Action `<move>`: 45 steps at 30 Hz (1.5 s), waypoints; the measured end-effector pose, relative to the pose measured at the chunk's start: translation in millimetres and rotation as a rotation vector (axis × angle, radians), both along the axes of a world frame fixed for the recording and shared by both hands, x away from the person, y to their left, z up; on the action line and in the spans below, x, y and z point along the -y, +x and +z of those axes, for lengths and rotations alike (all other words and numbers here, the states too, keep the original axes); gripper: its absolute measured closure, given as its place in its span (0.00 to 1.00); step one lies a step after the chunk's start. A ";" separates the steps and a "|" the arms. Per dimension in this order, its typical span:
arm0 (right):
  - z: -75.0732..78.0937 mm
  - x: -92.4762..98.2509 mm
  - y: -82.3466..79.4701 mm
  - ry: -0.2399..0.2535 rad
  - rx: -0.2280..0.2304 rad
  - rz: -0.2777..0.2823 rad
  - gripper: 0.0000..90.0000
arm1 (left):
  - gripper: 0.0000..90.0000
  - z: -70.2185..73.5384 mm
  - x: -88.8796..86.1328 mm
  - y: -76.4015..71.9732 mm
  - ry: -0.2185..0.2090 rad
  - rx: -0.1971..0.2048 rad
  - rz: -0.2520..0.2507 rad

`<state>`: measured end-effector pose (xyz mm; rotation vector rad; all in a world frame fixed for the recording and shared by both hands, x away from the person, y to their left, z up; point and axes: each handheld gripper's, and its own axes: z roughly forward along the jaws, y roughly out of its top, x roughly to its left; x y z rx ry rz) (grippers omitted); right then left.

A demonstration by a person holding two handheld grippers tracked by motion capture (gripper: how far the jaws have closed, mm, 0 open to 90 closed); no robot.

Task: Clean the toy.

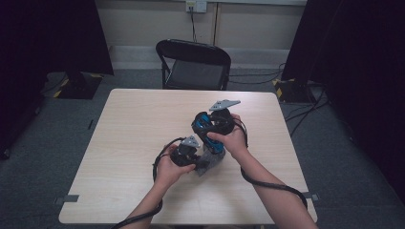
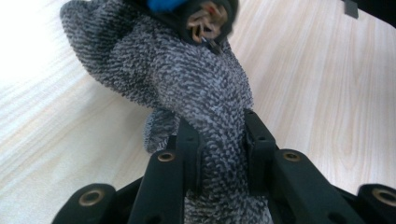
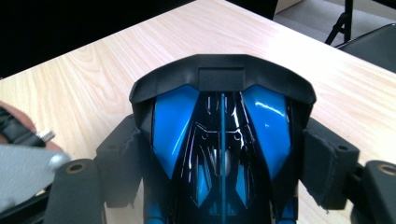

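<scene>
Near the middle of the pale wooden table (image 1: 133,124), towards its near edge, the right gripper (image 3: 223,154) clamps a glossy blue-and-black toy car (image 3: 222,135), while the left gripper (image 2: 219,154) pinches the speckled grey knitted cloth (image 2: 187,84) hanging beneath it.

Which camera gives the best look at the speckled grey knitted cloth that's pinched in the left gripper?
The left gripper view: the speckled grey knitted cloth is close up, its weave sharp, pinched between the left gripper jaws. The high view shows a small grey patch beneath the blue and black toy car. The right gripper view shows the car instead.
</scene>
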<state>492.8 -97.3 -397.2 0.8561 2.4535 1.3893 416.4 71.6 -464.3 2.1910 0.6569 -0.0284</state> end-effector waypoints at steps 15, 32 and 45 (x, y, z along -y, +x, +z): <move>11.8 20.2 -3.0 0.054 0.010 -0.016 0.29 | 0.81 12.7 -38.5 10.1 0.034 0.030 0.106; -7.2 34.6 -17.2 0.027 -0.001 0.000 0.29 | 0.81 33.9 -65.4 27.7 0.006 0.068 0.228; -17.7 34.8 -27.2 0.007 0.004 0.014 0.29 | 0.81 47.1 -61.7 33.6 -0.006 0.104 0.243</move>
